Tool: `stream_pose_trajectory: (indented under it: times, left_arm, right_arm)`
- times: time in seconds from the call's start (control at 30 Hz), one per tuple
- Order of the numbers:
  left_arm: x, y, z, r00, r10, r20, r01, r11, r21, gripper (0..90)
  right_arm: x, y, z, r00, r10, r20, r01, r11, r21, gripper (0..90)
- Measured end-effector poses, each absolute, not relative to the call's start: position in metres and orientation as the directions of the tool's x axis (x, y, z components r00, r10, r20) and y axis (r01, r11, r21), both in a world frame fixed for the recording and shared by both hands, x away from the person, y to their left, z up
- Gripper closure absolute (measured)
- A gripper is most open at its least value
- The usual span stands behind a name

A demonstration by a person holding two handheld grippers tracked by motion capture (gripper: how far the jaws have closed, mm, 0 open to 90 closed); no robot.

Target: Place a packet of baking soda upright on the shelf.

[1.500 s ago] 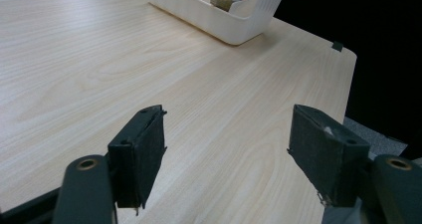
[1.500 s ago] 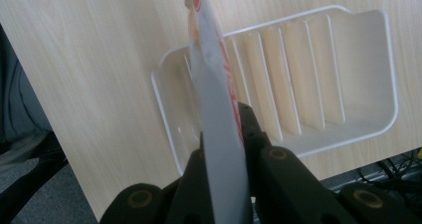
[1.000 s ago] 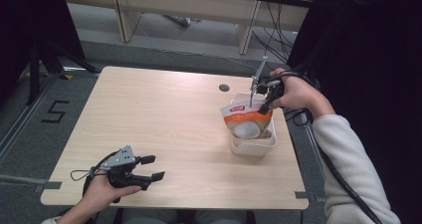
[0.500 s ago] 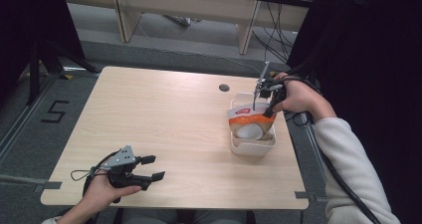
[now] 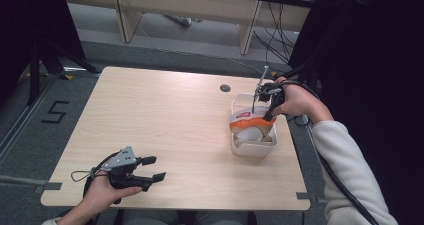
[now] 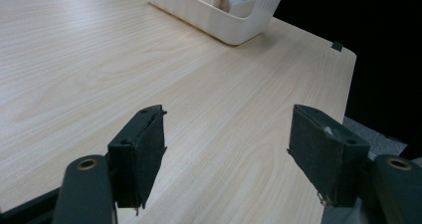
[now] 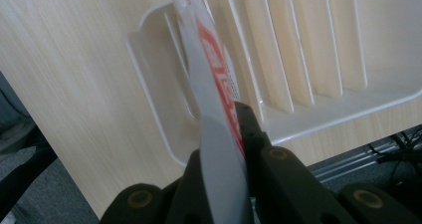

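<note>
A white and orange bag (image 5: pixel 248 122) stands on edge inside a white slotted basket (image 5: pixel 252 152) at the table's right side. My right gripper (image 5: pixel 267 116) is shut on the bag's upper edge, held from the far right. In the right gripper view the bag (image 7: pixel 214 134) is pinched flat between the jaws of the right gripper (image 7: pixel 224 129), above the basket's ribbed floor (image 7: pixel 298 59). My left gripper (image 5: pixel 156 168) rests open near the front left edge. Nothing lies between the pads (image 6: pixel 142 154) of the left gripper (image 6: pixel 231 159). The basket (image 6: pixel 214 15) lies ahead of them.
A round cable hole (image 5: pixel 225 88) sits in the wooden tabletop (image 5: pixel 160 115) behind the basket. The table's right edge (image 5: pixel 295 160) runs close to the basket. Cables hang at the far right. A "5" mark (image 5: pixel 55 112) lies on the floor at left.
The right gripper and the bag have sunk a little, with the bag lower in the basket. The left gripper has stayed where it was.
</note>
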State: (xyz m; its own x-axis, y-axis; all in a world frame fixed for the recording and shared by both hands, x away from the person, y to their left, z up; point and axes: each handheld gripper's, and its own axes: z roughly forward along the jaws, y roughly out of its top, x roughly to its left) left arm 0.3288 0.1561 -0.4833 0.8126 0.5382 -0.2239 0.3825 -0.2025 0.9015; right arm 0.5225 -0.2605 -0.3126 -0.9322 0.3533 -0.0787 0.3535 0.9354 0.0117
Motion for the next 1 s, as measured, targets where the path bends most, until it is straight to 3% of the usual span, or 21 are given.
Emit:
stream_pose_trajectory:
  times: [0.87,1.0]
  left_arm:
    - [0.329,0.156,-0.483,0.811,0.541,-0.222,0.382,-0.204,0.901,29.6]
    - [0.329,0.157,-0.483,0.814,0.538,-0.219,0.378,-0.204,0.903,29.6]
  right_arm:
    - [0.525,-0.264,-0.336,-0.931,0.356,-0.080,0.358,0.934,-0.012,90.0]
    - [0.522,-0.263,-0.331,-0.924,0.369,-0.101,0.369,0.929,0.016,79.9]
